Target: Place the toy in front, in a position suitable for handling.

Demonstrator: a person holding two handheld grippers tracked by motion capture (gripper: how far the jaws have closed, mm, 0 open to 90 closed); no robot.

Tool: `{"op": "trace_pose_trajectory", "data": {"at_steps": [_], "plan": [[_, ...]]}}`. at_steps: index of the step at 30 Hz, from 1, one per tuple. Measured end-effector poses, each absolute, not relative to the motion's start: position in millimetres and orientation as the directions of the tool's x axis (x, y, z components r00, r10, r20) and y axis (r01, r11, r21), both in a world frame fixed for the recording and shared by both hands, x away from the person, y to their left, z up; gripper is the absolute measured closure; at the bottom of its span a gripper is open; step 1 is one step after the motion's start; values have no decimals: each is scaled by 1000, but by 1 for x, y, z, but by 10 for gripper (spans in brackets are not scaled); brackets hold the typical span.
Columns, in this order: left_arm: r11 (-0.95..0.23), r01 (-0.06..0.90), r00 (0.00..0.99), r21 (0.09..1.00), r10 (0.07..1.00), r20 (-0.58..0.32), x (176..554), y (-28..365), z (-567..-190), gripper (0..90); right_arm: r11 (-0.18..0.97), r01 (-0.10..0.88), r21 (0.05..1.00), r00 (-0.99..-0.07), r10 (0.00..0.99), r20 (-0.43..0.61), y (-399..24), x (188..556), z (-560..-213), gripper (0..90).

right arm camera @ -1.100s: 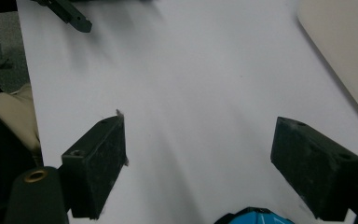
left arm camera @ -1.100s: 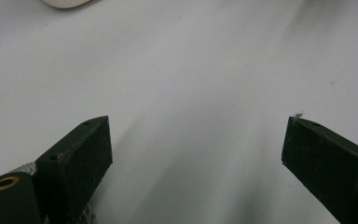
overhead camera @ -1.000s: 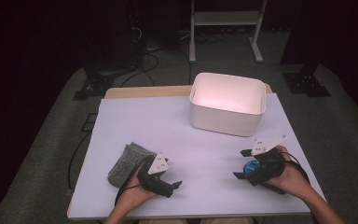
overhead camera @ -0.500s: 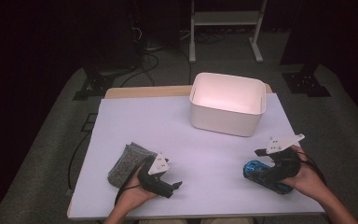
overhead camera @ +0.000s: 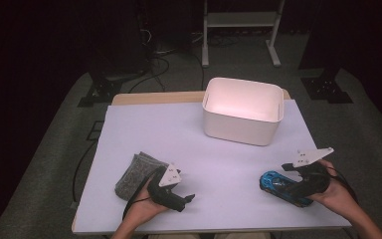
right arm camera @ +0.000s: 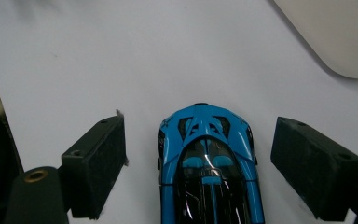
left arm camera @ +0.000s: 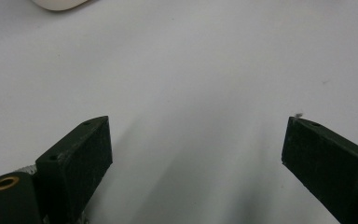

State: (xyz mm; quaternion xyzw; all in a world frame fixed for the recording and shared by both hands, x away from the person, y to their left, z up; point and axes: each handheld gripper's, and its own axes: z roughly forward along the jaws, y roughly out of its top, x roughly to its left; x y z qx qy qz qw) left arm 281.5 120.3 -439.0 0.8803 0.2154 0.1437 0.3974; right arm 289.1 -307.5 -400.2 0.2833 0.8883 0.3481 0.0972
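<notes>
While its jaws gape, right gripper (right arm camera: 198, 163) straddles the blue toy car (right arm camera: 207, 163).

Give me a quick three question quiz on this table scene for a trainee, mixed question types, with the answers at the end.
1. True or false: the right gripper is shut on the blue toy car.
2. What lies beside the left gripper? A) grey cloth B) a mug C) a book
3. Which container stands at the table's far side?

Key: 1. False: jaws open, car between them. 2. A, grey cloth. 3. The white bin.
</notes>
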Motion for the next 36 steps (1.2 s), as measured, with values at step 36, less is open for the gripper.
{"op": "trace_pose_trajectory", "data": {"at_steps": [36], "plan": [[-597, 265, 870, 757, 486, 79, 282, 119, -441, 79, 627, 503, 595, -794, 608, 29, -329, 286, -442, 161]]}}
